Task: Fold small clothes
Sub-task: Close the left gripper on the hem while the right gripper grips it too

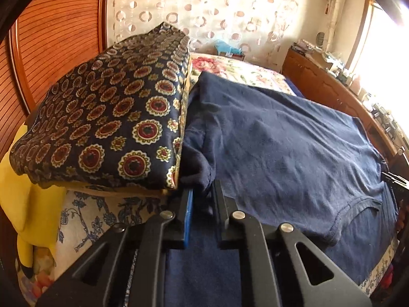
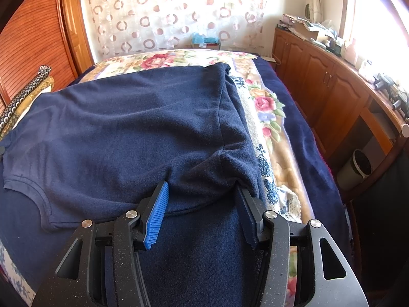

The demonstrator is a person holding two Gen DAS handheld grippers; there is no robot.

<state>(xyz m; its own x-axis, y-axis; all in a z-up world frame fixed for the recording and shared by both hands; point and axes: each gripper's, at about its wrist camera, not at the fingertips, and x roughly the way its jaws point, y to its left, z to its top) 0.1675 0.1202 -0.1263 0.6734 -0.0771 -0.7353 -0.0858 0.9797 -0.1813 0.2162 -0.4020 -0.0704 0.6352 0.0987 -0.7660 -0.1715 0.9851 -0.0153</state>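
A navy blue T-shirt point(image 1: 281, 138) lies spread on the bed, its neck opening toward the near right in the left wrist view. My left gripper point(image 1: 202, 192) is shut on the bunched sleeve at the shirt's left edge, right beside a folded patterned cloth point(image 1: 102, 117). In the right wrist view the same shirt point(image 2: 127, 128) fills the middle. My right gripper point(image 2: 202, 189) stands about half wide at the other sleeve, with a gathered ridge of navy cloth pinched between its pads. Puckers run out from both fingertips.
The bed has a floral cover point(image 2: 265, 102) over a navy blanket. The folded patterned stack point(image 2: 23, 97) sits at the left, a yellow cloth point(image 1: 28, 204) below it. A wooden cabinet point(image 2: 319, 89) and a white bin point(image 2: 358, 168) line the right side.
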